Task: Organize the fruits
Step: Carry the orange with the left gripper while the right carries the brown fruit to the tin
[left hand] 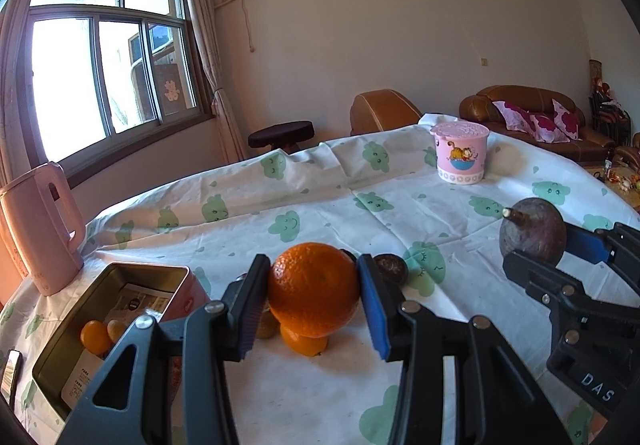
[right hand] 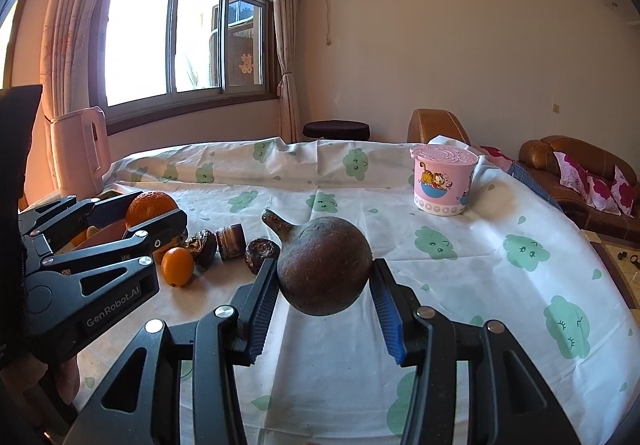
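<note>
My left gripper [left hand: 314,295] is shut on a large orange [left hand: 314,289] and holds it above the table; it also shows in the right wrist view [right hand: 150,211]. My right gripper [right hand: 324,297] is shut on a dark round fruit with a stem [right hand: 324,265], lifted off the cloth; it also shows in the left wrist view [left hand: 534,233]. A small orange [right hand: 178,265] and several dark shrivelled fruits [right hand: 262,249] lie on the cloth below. An open tin box [left hand: 120,321] at the left holds two small yellow-orange fruits [left hand: 96,337].
A pink cartoon tub with lid [left hand: 460,153] stands at the far side of the table. A pink kettle [left hand: 42,227] stands at the left edge. A phone [left hand: 10,369] lies by the box. The white cloth with green clouds [right hand: 480,285] covers the table.
</note>
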Demonstrator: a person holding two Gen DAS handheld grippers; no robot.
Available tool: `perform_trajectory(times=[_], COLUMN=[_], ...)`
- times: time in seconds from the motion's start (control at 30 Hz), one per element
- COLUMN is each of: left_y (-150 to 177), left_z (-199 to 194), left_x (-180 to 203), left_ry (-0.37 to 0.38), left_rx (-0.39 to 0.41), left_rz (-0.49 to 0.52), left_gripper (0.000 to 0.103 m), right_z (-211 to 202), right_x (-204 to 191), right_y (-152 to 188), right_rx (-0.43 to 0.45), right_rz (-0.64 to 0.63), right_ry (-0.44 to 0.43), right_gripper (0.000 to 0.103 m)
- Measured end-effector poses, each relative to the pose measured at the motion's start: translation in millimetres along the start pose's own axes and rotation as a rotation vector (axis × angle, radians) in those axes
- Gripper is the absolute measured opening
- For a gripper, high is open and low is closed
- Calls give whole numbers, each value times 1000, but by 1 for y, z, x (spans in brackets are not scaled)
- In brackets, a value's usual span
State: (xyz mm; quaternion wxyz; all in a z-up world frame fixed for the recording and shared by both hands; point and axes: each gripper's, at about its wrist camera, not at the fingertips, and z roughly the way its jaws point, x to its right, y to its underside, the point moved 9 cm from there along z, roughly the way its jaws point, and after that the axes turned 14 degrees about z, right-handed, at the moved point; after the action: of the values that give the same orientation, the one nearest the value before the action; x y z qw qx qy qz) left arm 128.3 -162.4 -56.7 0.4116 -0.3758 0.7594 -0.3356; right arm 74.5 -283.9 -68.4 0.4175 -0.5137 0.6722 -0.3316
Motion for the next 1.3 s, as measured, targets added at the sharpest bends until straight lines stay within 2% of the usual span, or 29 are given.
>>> perform_trajectory(times=[0.27, 0.73, 1.3], left_y=[6, 19, 48], left_z=[-7, -25, -34], left_x=[-12, -58, -117], left_ry=[-15, -96, -178], left_rx=[-6, -2, -42], left_rz=[-17, -67, -144], left_gripper=[46, 46, 46], right_z=[-1, 3, 15], right_x=[-15, -62, -125], right_y=[-1, -6, -5], right_rx=[-3, 2, -2], right_rz=[-24, -77, -157], right_ry=[-16, -64, -128], right_gripper=[49, 49, 49])
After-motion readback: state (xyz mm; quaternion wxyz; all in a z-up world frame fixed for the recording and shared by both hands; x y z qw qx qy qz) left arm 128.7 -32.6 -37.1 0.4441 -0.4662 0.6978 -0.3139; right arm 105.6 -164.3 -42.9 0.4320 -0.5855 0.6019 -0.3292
